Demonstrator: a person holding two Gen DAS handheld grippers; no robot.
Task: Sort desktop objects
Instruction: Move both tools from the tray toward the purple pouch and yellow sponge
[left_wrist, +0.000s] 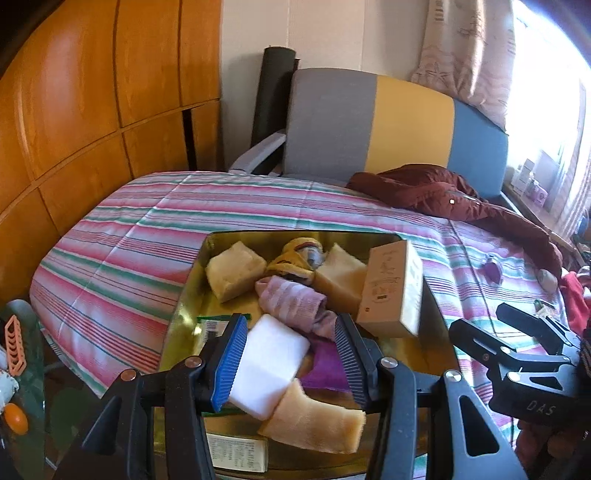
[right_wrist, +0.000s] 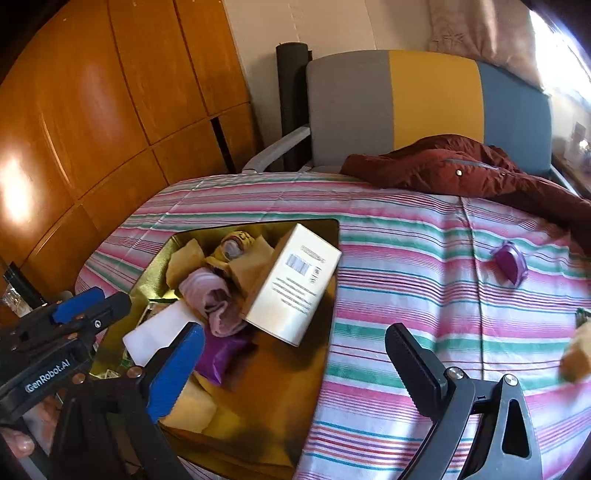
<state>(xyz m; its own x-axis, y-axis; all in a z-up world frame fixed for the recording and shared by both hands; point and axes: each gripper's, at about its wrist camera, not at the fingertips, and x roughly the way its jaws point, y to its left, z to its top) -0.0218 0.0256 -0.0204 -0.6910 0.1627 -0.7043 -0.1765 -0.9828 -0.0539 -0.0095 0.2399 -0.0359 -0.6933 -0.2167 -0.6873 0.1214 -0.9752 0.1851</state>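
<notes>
A gold tray (left_wrist: 186, 295) (right_wrist: 155, 266) sits on the striped cloth and holds yellow sponges (left_wrist: 234, 271), a rolled pink sock (left_wrist: 291, 301) (right_wrist: 212, 295), a yellow sock roll (left_wrist: 295, 258), a purple cloth (left_wrist: 327, 369) (right_wrist: 218, 354), a cream box (left_wrist: 391, 288) (right_wrist: 295, 284) leaning on the right rim, and a white sponge block (left_wrist: 267, 365) (right_wrist: 162, 328). My left gripper (left_wrist: 291, 362) is over the tray, jaws apart; the white block touches the blue pad and stands clear of the other. A tan cloth (left_wrist: 317, 421) lies below it. My right gripper (right_wrist: 291, 365) is open and empty over the tray's right edge.
A small purple object (right_wrist: 511, 262) (left_wrist: 493, 269) lies on the striped cloth to the right. A dark red jacket (right_wrist: 461, 170) lies at the far right edge before a grey, yellow and blue chair (right_wrist: 395, 103). Wooden cabinets (right_wrist: 92, 110) stand to the left.
</notes>
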